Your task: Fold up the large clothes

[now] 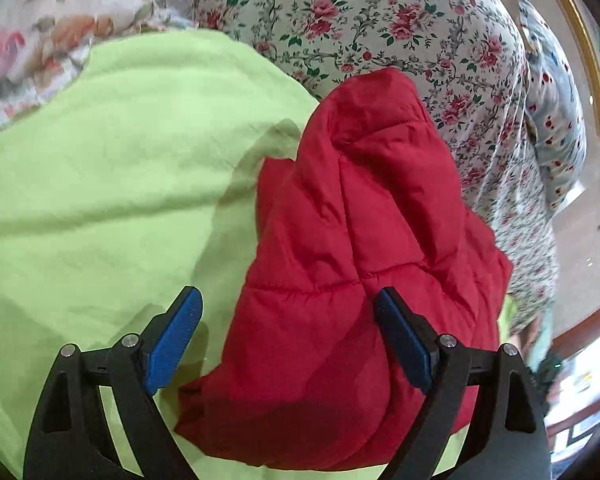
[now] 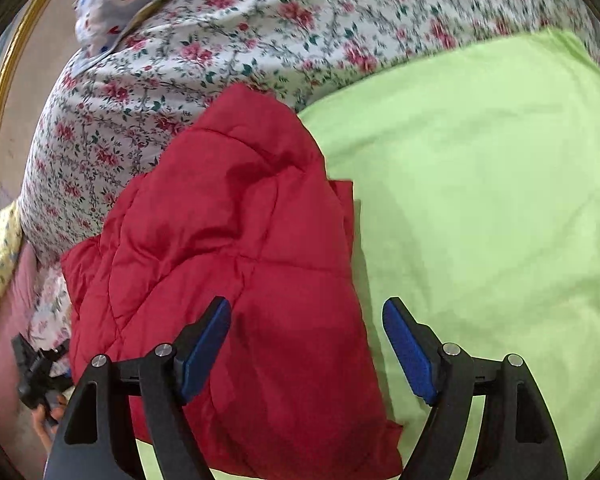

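Red quilted fabric, a puffy jacket (image 1: 352,248), lies bundled on a lime-green sheet (image 1: 99,184) spread over a bed covered in a rose-print cloth (image 1: 380,20). The jacket already looks folded into a thick, uneven packet, with one edge near the green sheet's border and the rose print beyond it.

Both tongs stand wide apart and hold nothing. The left tongs (image 1: 287,340) hover over the near part of the jacket, one blue pad above green sheet, the other above red fabric. The right tongs (image 2: 306,344) straddle the jacket's long edge (image 2: 360,320), one pad over the red, the other over the sheet.

The likely trouble is the padding itself: slick, springy quilting tends to puff back open, so a fold pressed too lightly may unroll. A pinch taken at this edge could also catch the green sheet along with the jacket and drag it into wrinkles. Grabbing only the top layer would peel the packet apart rather than move it whole.
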### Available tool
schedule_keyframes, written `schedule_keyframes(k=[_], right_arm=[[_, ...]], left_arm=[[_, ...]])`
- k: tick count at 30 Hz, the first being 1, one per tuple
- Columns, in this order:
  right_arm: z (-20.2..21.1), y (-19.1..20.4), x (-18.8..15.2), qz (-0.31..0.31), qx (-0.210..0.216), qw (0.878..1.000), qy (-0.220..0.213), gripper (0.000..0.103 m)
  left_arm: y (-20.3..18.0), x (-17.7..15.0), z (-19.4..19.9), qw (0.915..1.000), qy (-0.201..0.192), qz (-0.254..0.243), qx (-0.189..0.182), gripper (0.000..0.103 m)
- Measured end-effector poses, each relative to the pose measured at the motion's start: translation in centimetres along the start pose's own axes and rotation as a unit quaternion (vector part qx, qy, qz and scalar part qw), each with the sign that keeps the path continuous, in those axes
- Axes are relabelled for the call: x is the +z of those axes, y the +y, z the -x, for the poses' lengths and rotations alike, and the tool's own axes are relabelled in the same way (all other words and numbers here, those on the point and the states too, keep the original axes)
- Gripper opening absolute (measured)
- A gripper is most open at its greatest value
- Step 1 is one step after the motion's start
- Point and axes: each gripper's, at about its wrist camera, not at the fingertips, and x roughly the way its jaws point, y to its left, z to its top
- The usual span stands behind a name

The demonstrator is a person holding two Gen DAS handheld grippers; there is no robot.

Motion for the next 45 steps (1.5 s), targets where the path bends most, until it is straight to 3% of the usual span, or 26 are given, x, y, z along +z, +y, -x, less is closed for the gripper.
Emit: schedule_keyframes(k=[11, 16, 18, 20, 22, 25, 33, 45], right_arm=[[-3.0, -0.9, -0.5, -0.055, 0.076, 0.995, 0.038, 0.085], [-4.0, -0.8, -0.8, -0.068, 0.091, 0.992, 0.045, 0.083], [-4.0, -0.7, -0.9, -0.069, 0.090, 0.992, 0.048, 0.078], [-3.9, -0.2, -1.0, -0.065, 0.090, 0.992, 0.057, 0.067], [-3.5, 0.1, -0.9, -0.059, 0.092, 0.992, 0.060, 0.052], [-2.5, 0.6, -1.0, -0.058, 0.093, 0.992, 0.059, 0.039], [1.2, 1.4, -2.6, -0.059, 0.107, 0.990, 0.067, 0.032], [8.9, 2.8, -8.8, -0.036, 0.123, 0.987, 0.097, 0.031]], left_arm=[[0.4, -0.1, -3.6, 0.9943, 0.054, 0.046, -0.080, 0.098], [-1.2, -0.6, -4.7, 0.9952, 0.062, 0.028, -0.071, 0.102], [-2.0, -0.8, -4.3, 0.9964, 0.056, 0.006, -0.064, 0.094], [-2.6, -0.9, -3.7, 0.9960, 0.053, -0.005, -0.072, 0.076], [-2.8, -0.8, -3.2, 0.9955, 0.052, -0.012, -0.079, 0.065], [-3.7, -0.9, -1.9, 0.9951, 0.049, -0.030, -0.080, 0.057], [-4.5, -3.5, 3.0, 0.9931, 0.047, -0.058, -0.091, 0.054], [-1.9, -10.1, 10.7, 0.9906, 0.071, -0.065, -0.097, 0.052]])
